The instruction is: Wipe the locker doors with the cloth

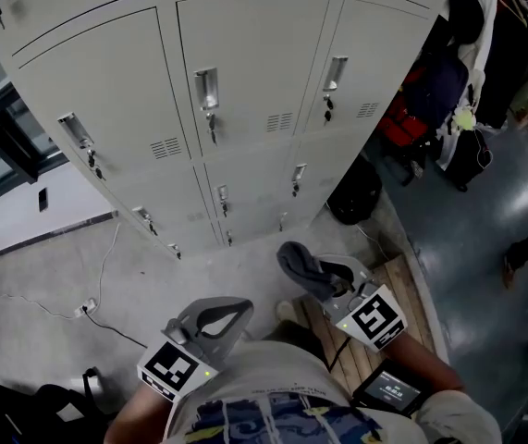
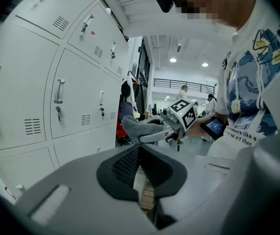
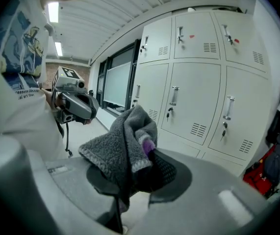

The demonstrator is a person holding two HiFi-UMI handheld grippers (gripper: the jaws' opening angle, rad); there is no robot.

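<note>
Locker bank [image 1: 245, 81] straight ahead of both grippers, well apart, nothing touching it. Pale grey doors in rows, each taller than wide, with handle [image 1: 206, 89] and hanging key on one edge and vent slots beside. Concrete floor [image 1: 51, 285] below, between grippers and lockers.

Right gripper [image 3: 140, 166]: jaws clamped on grey cloth [image 3: 122, 148], purple trim showing at the pinch. Cloth bunched, sticking up and forward past the jaw tips, with a flap draped off toward the left gripper's side. Wad out front, jaws behind it, so good for first contact.

Left gripper [image 2: 140, 151]: jaws together, nothing between them. Held low, closer to the body than the right.

Key relation: doors forward and up from the cloth, with the right gripper nearer and the only one carrying anything.

Looks like approach, wiping not started. Next move probably right gripper forward until the wad meets a door face. Then strokes along the door's tall axis, steering round handle and key. Possible snag of the loose flap on a key.
</note>
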